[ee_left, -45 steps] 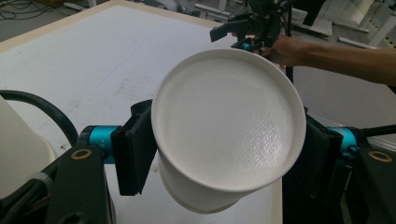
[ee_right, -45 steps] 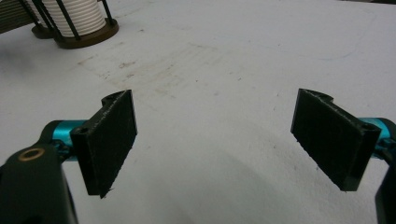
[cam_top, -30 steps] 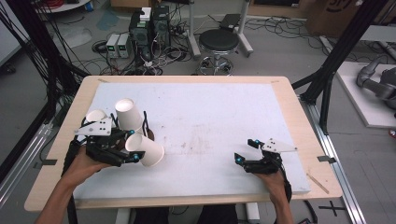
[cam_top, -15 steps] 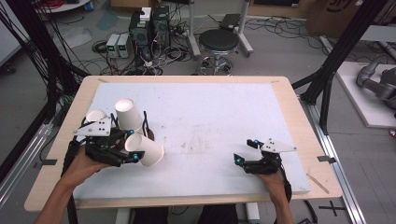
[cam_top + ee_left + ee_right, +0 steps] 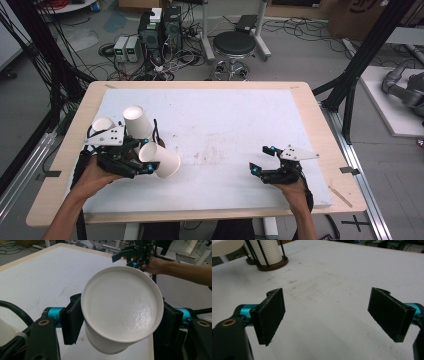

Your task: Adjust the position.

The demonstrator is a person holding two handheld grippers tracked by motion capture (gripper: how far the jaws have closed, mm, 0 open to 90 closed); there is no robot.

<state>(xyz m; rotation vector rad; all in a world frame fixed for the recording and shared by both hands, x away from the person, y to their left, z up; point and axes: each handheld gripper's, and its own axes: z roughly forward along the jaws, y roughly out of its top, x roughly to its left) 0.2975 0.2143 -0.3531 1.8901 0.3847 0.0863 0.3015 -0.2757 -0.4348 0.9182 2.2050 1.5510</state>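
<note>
Over at eight o'clock on the white table [image 5: 215,105], got a white paper cup [image 5: 166,161] clamped sideways in the left gripper [image 5: 148,156], squeezed at the wall from both sides. Looks held just off the tabletop, though hard to be sure. Then at four o'clock, right gripper [image 5: 262,160] parked with jaws spread wide and nothing between them, well apart from the cup.

Now for the ways to botch it:

- Could easily crush that thin paper wall by squeezing any harder. Would probably end up with an ovalled cup that won't stack or stand properly afterwards.
- Could also lose it by easing off too early. Likely to roll off across the table, being on its side.
- Worth watching the clutter at eleven o'clock of the held cup: another white cup [image 5: 137,120] tilted just beside the gripper, plus a ribbed stack of cups in a dark rod holder [image 5: 268,253]. Might clip either one with a careless swing of the left hand and knock it over.
- Would need a fair reach to hand it across to the right gripper, so can't rule out a mid-air fumble.

As for brands, labels, writing: zilch. Plain white cups, no print readable anywhere, nothing legible on the grippers either.
</note>
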